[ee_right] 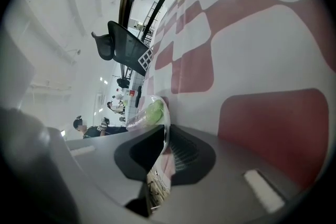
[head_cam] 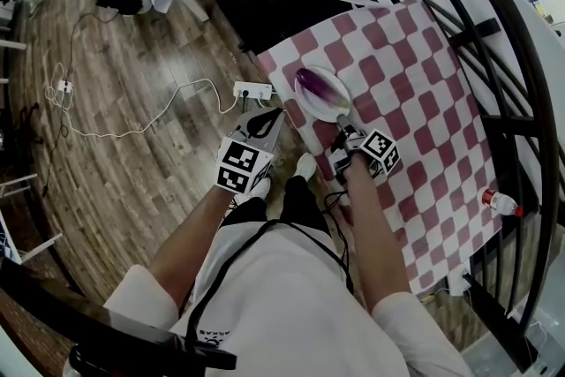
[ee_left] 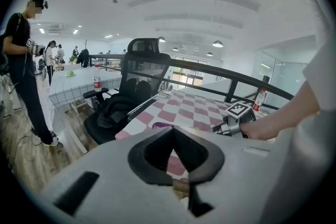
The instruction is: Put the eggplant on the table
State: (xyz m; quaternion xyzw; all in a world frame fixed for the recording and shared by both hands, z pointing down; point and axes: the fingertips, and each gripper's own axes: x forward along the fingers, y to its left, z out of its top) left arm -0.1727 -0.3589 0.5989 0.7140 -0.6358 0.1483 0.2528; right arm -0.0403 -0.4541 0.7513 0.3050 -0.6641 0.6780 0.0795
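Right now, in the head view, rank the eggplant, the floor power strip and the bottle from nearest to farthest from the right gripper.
1. Eggplant: on the plate, just ahead of the right gripper.
2. Power strip: on the wooden floor, to the left.
3. Bottle: by the tablecloth's right edge.

Wood-plank floor, black office chair, curved black railing, white lamp-lit ceiling
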